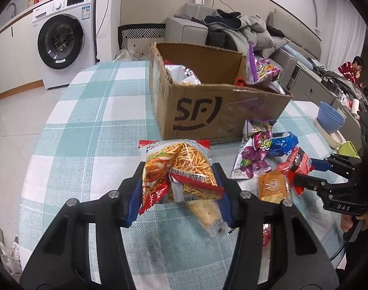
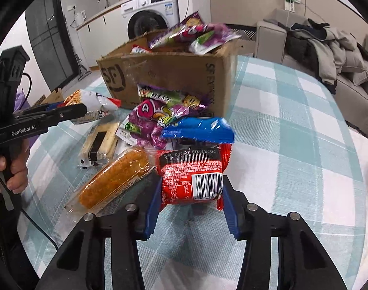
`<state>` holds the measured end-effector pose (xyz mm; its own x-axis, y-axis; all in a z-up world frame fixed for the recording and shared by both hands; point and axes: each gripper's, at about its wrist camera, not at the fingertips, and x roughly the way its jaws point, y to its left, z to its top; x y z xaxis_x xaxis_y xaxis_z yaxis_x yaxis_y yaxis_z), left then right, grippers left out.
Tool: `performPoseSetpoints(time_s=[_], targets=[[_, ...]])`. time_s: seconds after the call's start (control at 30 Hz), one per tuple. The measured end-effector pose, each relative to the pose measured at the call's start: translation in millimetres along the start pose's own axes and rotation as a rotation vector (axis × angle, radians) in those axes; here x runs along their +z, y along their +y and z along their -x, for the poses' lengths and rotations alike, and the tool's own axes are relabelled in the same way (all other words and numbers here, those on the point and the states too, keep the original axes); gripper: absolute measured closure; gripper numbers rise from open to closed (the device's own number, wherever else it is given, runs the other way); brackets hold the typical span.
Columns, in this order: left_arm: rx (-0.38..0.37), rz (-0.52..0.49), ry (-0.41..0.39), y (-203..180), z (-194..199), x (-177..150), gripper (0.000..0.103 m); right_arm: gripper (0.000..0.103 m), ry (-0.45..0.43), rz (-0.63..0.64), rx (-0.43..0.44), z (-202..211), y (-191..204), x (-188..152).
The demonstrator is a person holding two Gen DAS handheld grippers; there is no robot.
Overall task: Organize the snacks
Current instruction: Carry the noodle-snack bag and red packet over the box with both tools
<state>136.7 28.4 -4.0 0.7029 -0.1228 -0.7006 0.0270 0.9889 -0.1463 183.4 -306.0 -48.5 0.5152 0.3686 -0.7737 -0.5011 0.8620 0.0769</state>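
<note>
1. On the checked tablecloth [image 1: 87,111], at the left of the working area, my left gripper [image 1: 179,193] is clamped on a red-and-orange bag of noodle sticks [image 1: 179,166]; both blue pads press its crumpled sides.
2. Beneath that bag, nearer to me, a clear-wrapped cracker pack [image 1: 205,213] lies on the cloth, apart from the pads.
3. Beyond the bag, at the far side, stands the open cardboard box [image 1: 208,111], with a white snack bag [image 1: 181,75] inside at its left and a purple candy bag [image 1: 261,68] sticking out over its right rim.
4. Right of the box front, loose items lie clustered on the cloth: another purple candy bag [image 2: 157,118], a blue packet [image 2: 198,129] just beside it, and an orange wrapped cake [image 2: 116,181] nearer to me.
5. At the right of the cluster, my right gripper [image 2: 191,186] is closed on a red packet with a barcode [image 2: 193,176], pinched between both blue pads with its barcode side toward the camera.
6. Whether the red packet touches the cloth I cannot tell.
7. At the far right edge of the table, stacked blue bowls [image 1: 330,119] stand well apart from the snacks.
</note>
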Motion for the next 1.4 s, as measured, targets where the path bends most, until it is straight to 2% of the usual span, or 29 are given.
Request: performPoseSetpoints(time_s=[0.33, 0.73, 1.13, 1.4], targets=[[-0.012, -0.021, -0.085, -12.1, 39.6, 5.8, 0.053, 0.057, -0.114, -0.023, -0.009, 39.7, -5.1, 5.1], [-0.001, -0.004, -0.170, -16.4, 80.2, 24.7, 0.053, 0.057, -0.243, -0.033, -0.004, 72.8, 0.9, 30.5], [-0.005, -0.002, -0.219, -25.2, 94.5, 56.9, 0.053, 0.057, -0.293, -0.059, -0.026, 75.0, -4.4, 71.7], [-0.004, -0.016, -0.226, -32.6, 84.9, 82.7, 0.053, 0.057, -0.288, -0.065, -0.044, 59.1, -7.2, 104.6]])
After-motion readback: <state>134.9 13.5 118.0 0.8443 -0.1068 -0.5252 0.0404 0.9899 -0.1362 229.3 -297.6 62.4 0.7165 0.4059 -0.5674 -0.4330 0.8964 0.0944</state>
